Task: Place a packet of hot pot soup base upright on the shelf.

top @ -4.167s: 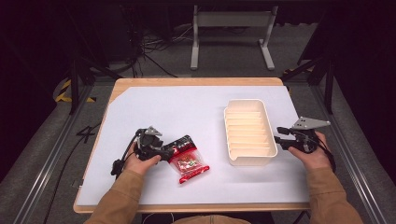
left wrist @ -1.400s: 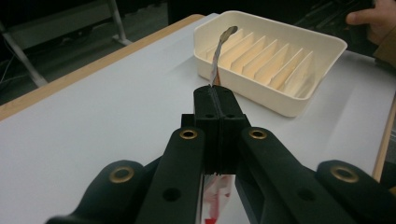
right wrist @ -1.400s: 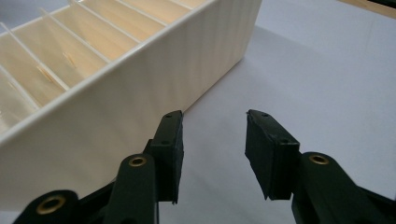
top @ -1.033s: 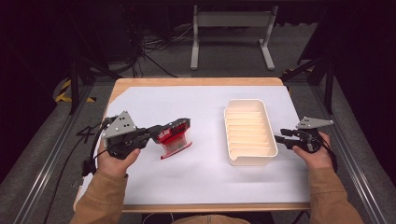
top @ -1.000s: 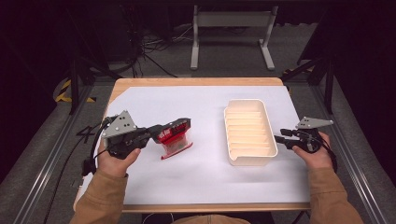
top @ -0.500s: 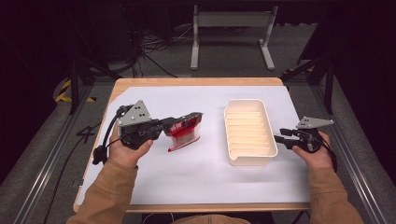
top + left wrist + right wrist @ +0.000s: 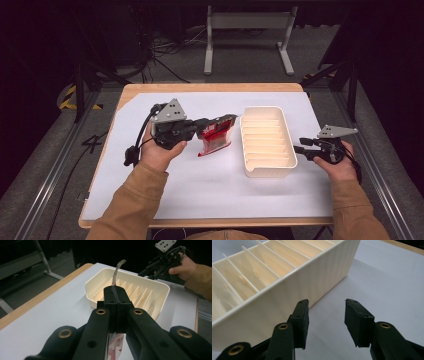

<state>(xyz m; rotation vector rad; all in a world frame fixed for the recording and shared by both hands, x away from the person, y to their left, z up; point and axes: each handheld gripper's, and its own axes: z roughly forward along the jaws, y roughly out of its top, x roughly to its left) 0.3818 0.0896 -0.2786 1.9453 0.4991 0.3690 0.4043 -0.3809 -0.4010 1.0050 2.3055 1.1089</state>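
Observation:
My left gripper point(image 7: 226, 121) is shut on the top edge of a red and clear plastic packet point(image 7: 214, 139), which hangs tilted above the white table cover, just left of the cream divided tray point(image 7: 267, 165). In the left gripper view the packet's edge point(image 7: 116, 275) sticks up thin between the closed jaws, and the tray point(image 7: 100, 281) lies ahead. My right gripper point(image 7: 300, 149) sits at the tray's right wall. Its jaws have just been opening; in the right gripper view they stand apart point(image 7: 326, 320) with nothing between them, next to the tray's ribbed wall point(image 7: 294, 282).
The tray has several narrow empty slots split by thin dividers. A white sheet point(image 7: 210, 185) covers the wooden table point(image 7: 165, 87). A metal stand point(image 7: 247, 30) and cables lie on the floor beyond the far edge.
The left hand has carried the packet up and to the right, closer to the tray. The right hand has stayed beside the tray's right wall.

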